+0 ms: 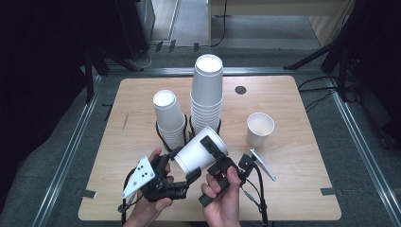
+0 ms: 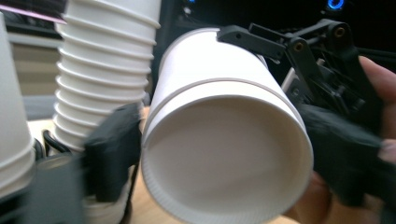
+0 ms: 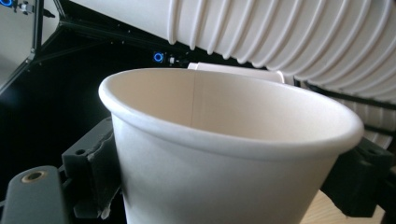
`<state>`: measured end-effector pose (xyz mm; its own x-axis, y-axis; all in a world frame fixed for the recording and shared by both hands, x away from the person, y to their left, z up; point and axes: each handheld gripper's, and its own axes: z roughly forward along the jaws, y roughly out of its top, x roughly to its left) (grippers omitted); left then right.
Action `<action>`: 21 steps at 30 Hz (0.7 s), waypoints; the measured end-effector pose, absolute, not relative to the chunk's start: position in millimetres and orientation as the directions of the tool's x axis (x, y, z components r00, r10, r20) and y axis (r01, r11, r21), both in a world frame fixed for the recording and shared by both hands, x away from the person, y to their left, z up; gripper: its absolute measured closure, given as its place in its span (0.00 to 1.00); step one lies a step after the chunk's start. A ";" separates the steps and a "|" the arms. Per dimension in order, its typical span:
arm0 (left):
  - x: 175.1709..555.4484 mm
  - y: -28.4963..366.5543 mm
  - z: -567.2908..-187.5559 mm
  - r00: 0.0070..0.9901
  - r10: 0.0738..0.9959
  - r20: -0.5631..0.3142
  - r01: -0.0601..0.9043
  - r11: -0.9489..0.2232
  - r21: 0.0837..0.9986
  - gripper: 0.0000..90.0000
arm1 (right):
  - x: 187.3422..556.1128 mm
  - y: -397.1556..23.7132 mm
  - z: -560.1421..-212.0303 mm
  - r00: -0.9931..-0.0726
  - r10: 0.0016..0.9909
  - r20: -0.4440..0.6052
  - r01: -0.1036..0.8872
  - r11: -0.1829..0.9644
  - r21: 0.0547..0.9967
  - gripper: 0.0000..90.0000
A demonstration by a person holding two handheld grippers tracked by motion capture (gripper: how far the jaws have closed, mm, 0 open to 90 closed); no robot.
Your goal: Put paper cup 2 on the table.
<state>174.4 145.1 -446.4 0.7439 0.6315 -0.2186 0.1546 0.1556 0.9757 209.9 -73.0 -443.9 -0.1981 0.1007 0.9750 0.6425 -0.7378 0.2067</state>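
Pale wood of the table (image 1: 293, 189) spreads under my hands, with dark floor and stand legs around it.

I hold a paper cup (image 1: 201, 153) in the air on its side, just in front of the two stacks, its mouth pointing up and to the right and its base toward me. My right tongs (image 1: 213, 151) are clenched on its wall near the rim. In the right gripper view both black jaws sit hard against the cup (image 3: 224, 168). My left tongs (image 1: 187, 177) are at its base, and in the left gripper view the jaws flank the recessed bottom (image 2: 224, 158). That view is too blurred for me to tell whether they are pressing or have let go.

I judge this to be the moment of passing the cup from one pair of tongs to the other, so that the right can carry it. The next move calls for the left jaws to be clear of the base before the right turns the cup upright. The thin wall must not be crushed, and the stacks close behind must not be knocked.

Counted:
- **Stacks:** two stacks of upturned cups, a taller stack (image 1: 207, 94) and a shorter stack (image 1: 169, 118). I cannot count their rims exactly.
- **Loose cup:** one (image 1: 259, 130), upright at the right and well apart.
- **Cup in my grip:** one.
- **Tongs:** two pairs.
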 end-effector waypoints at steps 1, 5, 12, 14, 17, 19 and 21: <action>174.8 146.2 -445.8 0.747 0.626 -0.223 0.161 0.156 0.975 0.11 | 210.1 -74.3 -443.1 -0.208 0.109 0.972 0.637 -0.739 0.219 0.14; 176.9 150.4 -444.0 0.747 0.621 -0.238 0.173 0.164 0.971 0.04 | 211.9 -81.1 -438.4 -0.249 0.151 0.957 0.604 -0.748 0.275 0.14; 178.4 155.4 -443.6 0.742 0.623 -0.246 0.175 0.173 0.969 0.02 | 214.4 -93.4 -431.7 -0.299 0.282 0.911 0.532 -0.744 0.405 0.15; 178.8 156.1 -443.8 0.741 0.625 -0.245 0.176 0.172 0.969 0.02 | 215.1 -97.0 -431.6 -0.313 0.325 0.892 0.503 -0.740 0.446 0.15; 179.5 156.9 -444.2 0.741 0.626 -0.245 0.177 0.170 0.969 0.02 | 216.1 -102.7 -431.7 -0.327 0.381 0.865 0.465 -0.732 0.498 0.15; 179.8 156.9 -444.5 0.739 0.628 -0.243 0.178 0.166 0.970 0.02 | 216.4 -106.6 -431.8 -0.331 0.420 0.845 0.446 -0.720 0.532 0.15; 180.2 157.2 -444.9 0.737 0.630 -0.245 0.180 0.166 0.970 0.02 | 216.8 -110.2 -431.5 -0.342 0.479 0.808 0.410 -0.698 0.588 0.15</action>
